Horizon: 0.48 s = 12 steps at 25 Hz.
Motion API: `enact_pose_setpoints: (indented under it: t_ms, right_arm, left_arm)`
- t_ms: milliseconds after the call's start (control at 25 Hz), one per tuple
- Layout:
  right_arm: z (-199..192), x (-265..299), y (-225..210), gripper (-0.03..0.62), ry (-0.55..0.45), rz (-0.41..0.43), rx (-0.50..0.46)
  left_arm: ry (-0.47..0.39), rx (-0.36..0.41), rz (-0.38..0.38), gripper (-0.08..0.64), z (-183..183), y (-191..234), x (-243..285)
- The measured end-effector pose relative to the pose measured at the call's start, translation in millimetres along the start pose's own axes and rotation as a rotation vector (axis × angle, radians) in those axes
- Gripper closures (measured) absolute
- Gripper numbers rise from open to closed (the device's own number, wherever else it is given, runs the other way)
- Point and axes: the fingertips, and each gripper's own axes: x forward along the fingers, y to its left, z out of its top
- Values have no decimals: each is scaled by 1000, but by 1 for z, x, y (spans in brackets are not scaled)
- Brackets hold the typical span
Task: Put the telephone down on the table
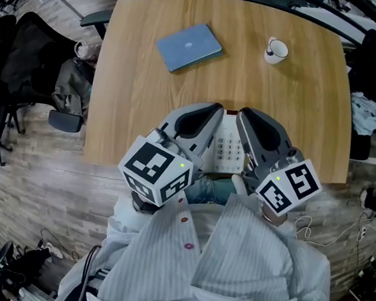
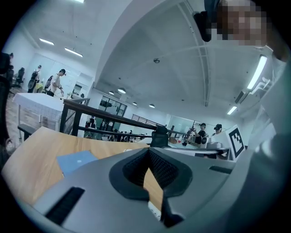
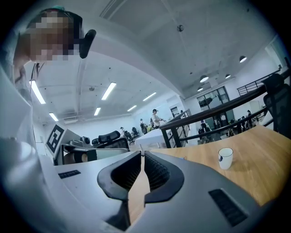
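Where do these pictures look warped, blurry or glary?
Head view: wide-angle lens bows the table edges; light is even, the cup casts a faint shadow. Left gripper view: dark round border, left tongs soft up close. Right gripper view: same border, ceiling lights blown out white.

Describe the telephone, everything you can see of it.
The telephone looks like white plastic, with a grid of small pale keys facing up. It lies flat by the near edge of the table. Only a middle strip shows: in the head view the left gripper and right gripper overlap its sides. Both have shut, empty jaws, so neither grips it; contact can't be judged.
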Motion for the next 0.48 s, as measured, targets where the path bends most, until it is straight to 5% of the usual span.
enact_pose_setpoints:
  t_ms: [480]
  right_arm:
    - [0, 4, 7, 554, 12, 17, -28]
  left_arm:
    - [-6, 4, -24, 551, 2, -4, -1]
